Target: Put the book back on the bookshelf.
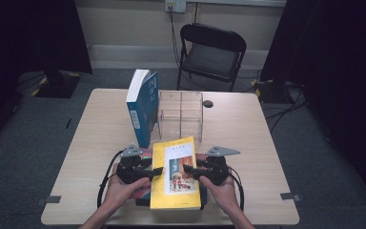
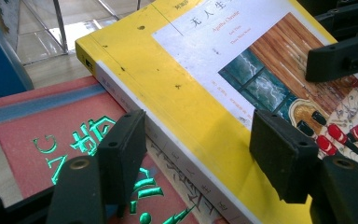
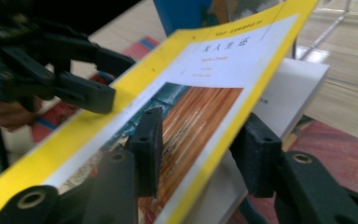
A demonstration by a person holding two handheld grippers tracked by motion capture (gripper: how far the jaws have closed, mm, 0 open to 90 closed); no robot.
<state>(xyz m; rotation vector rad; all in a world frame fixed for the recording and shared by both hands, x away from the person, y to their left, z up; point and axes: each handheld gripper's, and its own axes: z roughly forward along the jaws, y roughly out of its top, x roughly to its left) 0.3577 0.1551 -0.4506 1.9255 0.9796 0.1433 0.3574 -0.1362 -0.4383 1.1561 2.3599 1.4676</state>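
A yellow paperback (image 1: 178, 174) lies on a red book (image 2: 37, 135) at the table's near edge. My left gripper (image 1: 157, 172) grips its spine side: in the left gripper view one pad sits under the spine and the other on the cover, shut on the yellow book (image 2: 191, 84). My right gripper (image 1: 188, 171) comes in from the opposite side. In the right gripper view its jaws (image 3: 200, 144) straddle the raised, bowed edge of the yellow cover (image 3: 177, 60), one above and one below, with a gap left. White pages (image 3: 298, 93) show beneath.
A blue book (image 1: 143, 107) stands upright beside a clear acrylic holder (image 1: 181, 114) at mid-table. Bare tabletop (image 1: 248, 129) lies to the right. A black folding chair (image 1: 212, 50) stands beyond the far edge.
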